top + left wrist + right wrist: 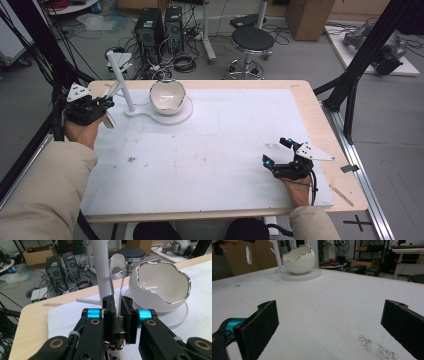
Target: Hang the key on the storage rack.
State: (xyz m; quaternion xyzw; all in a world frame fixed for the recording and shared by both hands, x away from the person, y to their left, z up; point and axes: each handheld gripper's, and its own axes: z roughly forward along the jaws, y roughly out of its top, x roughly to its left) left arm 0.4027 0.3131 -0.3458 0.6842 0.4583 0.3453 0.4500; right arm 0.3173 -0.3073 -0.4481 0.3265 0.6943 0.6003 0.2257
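Note:
A silver spoon (117, 265) stands between the jaws of my left gripper (117, 307), which is shut on its handle; the spoon's bowl points away from me toward a white pole (101, 270). This left gripper (106, 103) is at the table's far left, just left of the pole (121, 80). A white egg-shaped bowl (167, 96) with a silver rim (160, 287) sits empty on the pole's round white base (182, 115). My right gripper (276, 151) rests open on the mat at the near right, nothing between its jaws (329, 320); the bowl (298, 260) lies far ahead of it.
A white mat (215, 150) covers the wooden table (320, 130); dark specks (377, 345) mark it near the right gripper. Pegs stick out of the pole. Beyond the table are a black stool (252, 40), computer towers (150, 30) and cables. Black frame struts (360, 55) stand at the right.

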